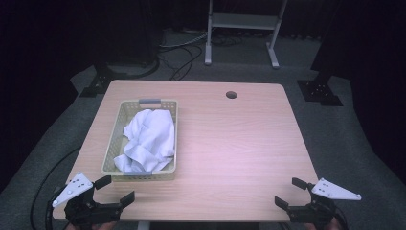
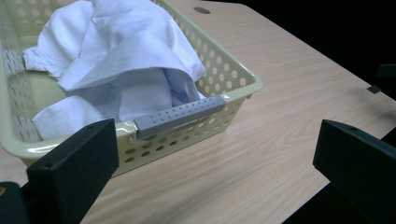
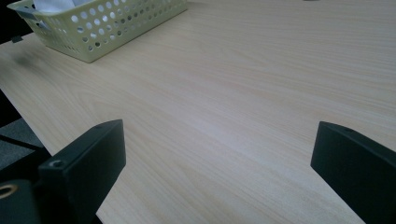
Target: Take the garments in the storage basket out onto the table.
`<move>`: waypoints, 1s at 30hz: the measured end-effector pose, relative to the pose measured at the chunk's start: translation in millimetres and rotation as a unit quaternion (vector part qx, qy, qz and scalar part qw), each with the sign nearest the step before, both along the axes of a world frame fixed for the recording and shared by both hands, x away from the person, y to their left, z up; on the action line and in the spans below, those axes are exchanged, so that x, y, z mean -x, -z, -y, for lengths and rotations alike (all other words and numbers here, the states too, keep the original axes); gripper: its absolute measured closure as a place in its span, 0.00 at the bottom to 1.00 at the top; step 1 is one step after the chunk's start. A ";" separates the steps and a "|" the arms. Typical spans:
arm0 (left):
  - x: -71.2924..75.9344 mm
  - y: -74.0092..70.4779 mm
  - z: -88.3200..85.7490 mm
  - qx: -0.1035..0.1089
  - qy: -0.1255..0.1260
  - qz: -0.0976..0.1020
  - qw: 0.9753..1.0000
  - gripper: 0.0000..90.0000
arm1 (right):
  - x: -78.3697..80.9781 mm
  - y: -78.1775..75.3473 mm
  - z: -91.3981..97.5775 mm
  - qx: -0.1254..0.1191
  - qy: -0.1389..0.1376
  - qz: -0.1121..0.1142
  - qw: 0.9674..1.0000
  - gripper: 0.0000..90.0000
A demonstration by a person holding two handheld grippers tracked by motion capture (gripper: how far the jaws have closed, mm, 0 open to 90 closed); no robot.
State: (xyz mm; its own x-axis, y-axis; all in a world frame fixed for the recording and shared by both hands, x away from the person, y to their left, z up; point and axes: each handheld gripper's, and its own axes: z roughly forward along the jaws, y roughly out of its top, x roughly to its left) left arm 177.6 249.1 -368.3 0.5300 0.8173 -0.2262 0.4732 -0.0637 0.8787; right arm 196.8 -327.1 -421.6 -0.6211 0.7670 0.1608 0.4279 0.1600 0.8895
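Cloth, white and crumpled, lies heaped in the pale yellow basket on the left half of the table, and that is what I judge my claws are here for. It fills most of the basket and lies along the basket's long axis, which runs away from me, from the near edge of the table toward the far edge. From my left gripper the cloth sits straight ahead and just beyond the basket's near short wall, where a grey handle faces me, close in front of the jaws in the left gripper view. My right gripper hovers at the near right corner, well apart from the basket, which shows far off to its upper left across bare wood in the right gripper view. So my left is clearly the nearer claw, and I judge the reach goes forward and over that near wall. Both claws stand with jaws spread wide, holding nothing. I count 1 cloth, 1 basket with 2 grey handles, 2 grippers, and 1 round hole near the table's far edge.
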 end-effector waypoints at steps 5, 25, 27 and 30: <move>-1.3 -1.8 -0.2 -0.001 -0.001 0.004 1.000 0.00 | 0.6 -1.1 -1.6 -0.002 -0.002 0.003 1.000 0.03; -20.8 -7.7 8.0 -0.016 0.013 -0.003 1.000 0.00 | 0.6 -1.4 1.1 -0.006 0.000 0.003 1.000 0.03; -22.6 -8.0 8.4 -0.013 0.014 -0.002 1.000 0.00 | 0.6 -1.5 2.1 -0.009 0.003 0.001 1.000 0.03; -25.4 -9.0 8.5 -0.010 0.014 -0.003 1.000 0.00 | 0.4 -1.4 3.5 -0.008 0.002 0.003 1.000 0.03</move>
State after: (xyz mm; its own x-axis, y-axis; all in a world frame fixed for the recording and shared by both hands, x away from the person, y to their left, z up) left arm 203.0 240.7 -359.3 0.5522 0.8063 -0.2120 0.4755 -0.0957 0.8745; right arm 196.4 -330.6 -420.2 -0.6197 0.7663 0.1692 0.4228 0.1443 0.8947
